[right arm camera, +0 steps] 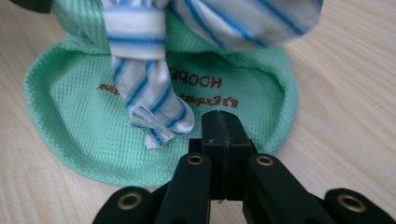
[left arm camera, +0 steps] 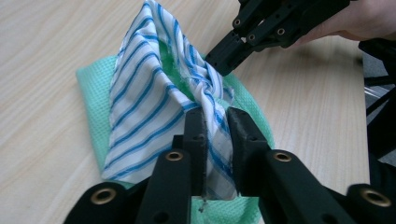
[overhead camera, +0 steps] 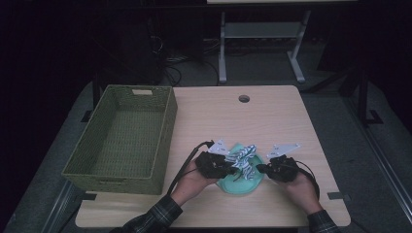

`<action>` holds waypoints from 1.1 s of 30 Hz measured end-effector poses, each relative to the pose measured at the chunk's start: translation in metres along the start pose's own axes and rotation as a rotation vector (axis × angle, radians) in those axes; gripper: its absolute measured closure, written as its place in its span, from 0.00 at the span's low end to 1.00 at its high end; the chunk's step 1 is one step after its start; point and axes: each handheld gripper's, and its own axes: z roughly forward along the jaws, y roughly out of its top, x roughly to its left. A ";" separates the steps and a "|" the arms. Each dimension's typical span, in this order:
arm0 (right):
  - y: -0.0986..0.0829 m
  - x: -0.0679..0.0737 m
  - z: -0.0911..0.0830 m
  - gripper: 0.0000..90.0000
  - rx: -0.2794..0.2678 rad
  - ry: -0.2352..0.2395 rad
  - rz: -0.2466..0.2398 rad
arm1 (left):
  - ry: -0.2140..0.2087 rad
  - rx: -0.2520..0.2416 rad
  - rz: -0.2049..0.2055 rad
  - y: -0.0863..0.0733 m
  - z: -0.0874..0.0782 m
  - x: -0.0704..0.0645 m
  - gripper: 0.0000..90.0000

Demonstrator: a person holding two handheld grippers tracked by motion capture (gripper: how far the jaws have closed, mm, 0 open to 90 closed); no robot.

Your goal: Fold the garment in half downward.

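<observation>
While the green wicker basket [overhead camera: 121, 138] at the table's left holds nothing, both grippers work near the front edge.
Left gripper [left arm camera: 215, 122] pinches the striped cloth [left arm camera: 154, 98], bunched upward over the green mesh cloth [right arm camera: 84, 116]; right gripper [right arm camera: 223, 133] has its jaws pressed together, apparently on nothing, just beside it.

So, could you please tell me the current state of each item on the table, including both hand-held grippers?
Striped cloth: bunched, lifted off the table, lying partly on the green cloth.
Green cloth: lying on the table, under the striped cloth.
Left hand-held gripper: shut on the striped cloth.
Right hand-held gripper: jaws together, nothing visible between them.
Wicker basket: empty, upright at the table's left.
</observation>
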 end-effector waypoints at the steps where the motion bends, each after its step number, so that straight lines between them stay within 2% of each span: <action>1: 0.000 0.000 0.000 1.00 -0.002 0.001 0.000 | -0.004 -0.010 -0.004 0.000 0.000 0.000 0.79; 5: 0.001 0.002 -0.001 1.00 -0.004 0.007 0.000 | 0.000 -0.037 -0.009 0.004 -0.006 0.001 0.67; 9: 0.001 0.005 -0.002 1.00 -0.003 0.017 -0.011 | 0.009 -0.064 -0.024 0.009 -0.012 0.007 0.66; 12: 0.003 0.008 -0.001 1.00 -0.002 0.030 -0.022 | 0.020 -0.067 -0.037 0.014 -0.014 0.015 0.68; 16: 0.004 0.013 0.001 1.00 0.002 0.045 -0.033 | 0.013 -0.061 -0.073 0.018 -0.004 0.025 0.69; 18: 0.005 0.015 0.001 1.00 0.003 0.046 -0.039 | 0.009 -0.043 -0.081 0.019 0.003 0.029 0.68; 24: 0.005 0.018 0.001 1.00 -0.002 0.053 -0.041 | 0.007 -0.004 -0.092 0.020 0.021 0.029 0.64; 30: 0.006 0.022 -0.002 1.00 -0.011 0.061 -0.054 | 0.005 0.000 -0.093 0.019 0.025 0.030 0.84; 33: 0.008 0.025 -0.003 1.00 -0.016 0.073 -0.060 | -0.005 0.010 -0.074 0.018 0.026 0.030 0.96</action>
